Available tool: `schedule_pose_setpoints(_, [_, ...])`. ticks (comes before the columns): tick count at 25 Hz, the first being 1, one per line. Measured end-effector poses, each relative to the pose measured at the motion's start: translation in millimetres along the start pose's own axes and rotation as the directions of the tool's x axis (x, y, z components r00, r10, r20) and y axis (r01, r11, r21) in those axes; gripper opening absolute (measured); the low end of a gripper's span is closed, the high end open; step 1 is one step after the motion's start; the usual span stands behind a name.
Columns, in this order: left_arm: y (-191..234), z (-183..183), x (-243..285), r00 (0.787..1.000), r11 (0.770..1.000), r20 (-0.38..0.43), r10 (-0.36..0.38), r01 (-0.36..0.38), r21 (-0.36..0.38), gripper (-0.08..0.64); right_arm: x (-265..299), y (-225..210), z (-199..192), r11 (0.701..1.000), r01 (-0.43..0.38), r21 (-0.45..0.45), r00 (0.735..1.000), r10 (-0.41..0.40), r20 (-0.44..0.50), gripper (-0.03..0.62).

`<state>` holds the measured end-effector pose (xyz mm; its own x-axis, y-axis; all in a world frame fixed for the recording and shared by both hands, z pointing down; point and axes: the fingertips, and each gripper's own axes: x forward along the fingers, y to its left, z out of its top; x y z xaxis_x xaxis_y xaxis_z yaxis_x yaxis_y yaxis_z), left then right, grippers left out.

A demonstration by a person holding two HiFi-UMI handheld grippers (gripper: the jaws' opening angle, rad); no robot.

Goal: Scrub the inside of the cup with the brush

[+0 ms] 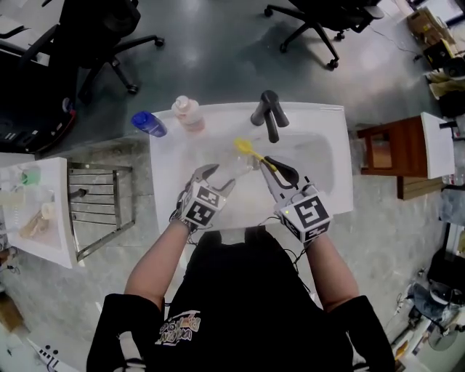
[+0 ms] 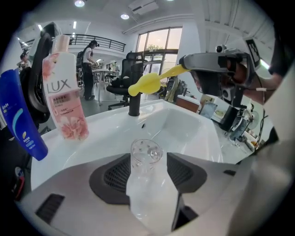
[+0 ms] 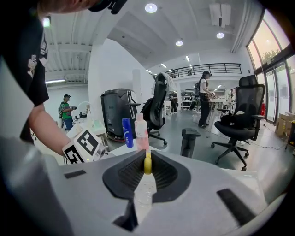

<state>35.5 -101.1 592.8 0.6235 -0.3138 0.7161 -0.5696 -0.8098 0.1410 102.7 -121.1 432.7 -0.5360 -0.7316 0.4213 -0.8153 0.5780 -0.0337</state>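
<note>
**Clear cup (image 2: pixel 145 175) in the left jaws, yellow brush (image 2: pixel 147 83) in the right, both over the sink (image 1: pixel 330 116)**

Closest to the lens, the left gripper (image 1: pixel 218 174) is clamped on the clear cup. The cup lies along the jaws over the sink's basin, with droplets on its far end. Whether that end is the mouth or the base is hard to tell. The right gripper (image 1: pixel 272 168) pinches the yellow brush by its handle. The brush's head hangs above the basin, clear of the cup and short of the black faucet (image 1: pixel 269 112) on the sink's back rim. A pale, see-through piece shows between the right jaws below the yellow handle; what it is cannot be made out.

On the sink's back left corner a pink bottle (image 2: pixel 64 101) reads "LUX" above a flower picture. Just off that corner stands a blue bottle (image 2: pixel 20 117), partly cut off, its white print too small to read. Each gripper's cube carries black-and-white square markers.

Left of the sink stands a wire rack (image 1: pixel 98 211), and right of it a wooden stand (image 1: pixel 389 149). Office chairs (image 1: pixel 312 22) sit on the floor behind the sink, with people further back.
</note>
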Motion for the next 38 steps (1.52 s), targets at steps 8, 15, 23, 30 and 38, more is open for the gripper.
schedule_pose_setpoints(8, [3,-21,30,0.994,0.999,-0.109,0.029,-0.025,0.04,0.232,21,-4,-28,0.998,-0.067,0.004,0.995,0.067,-0.07,0.037])
schedule_pose_setpoints(15, [7,-39,50,0.983,0.997,-0.175,0.049,-0.039,0.062,0.23,29,-7,-58,0.995,-0.095,0.002,0.983,0.094,-0.159,0.037])
schedule_pose_setpoints(23, [11,-53,64,0.975,0.997,-0.214,0.061,-0.048,0.063,0.213,32,-5,-90,0.993,-0.121,-0.005,0.961,0.116,-0.25,0.037])
schedule_pose_setpoints(30, [13,-57,71,0.971,0.992,-0.222,0.087,-0.064,0.11,0.146,36,-8,-111,0.991,-0.136,0.017,0.945,0.135,-0.299,0.037])
schedule_pose_setpoints(38, [15,-56,70,0.976,0.993,-0.202,0.081,-0.061,0.103,0.066,47,2,-131,0.982,-0.189,0.03,0.913,0.187,-0.362,0.037])
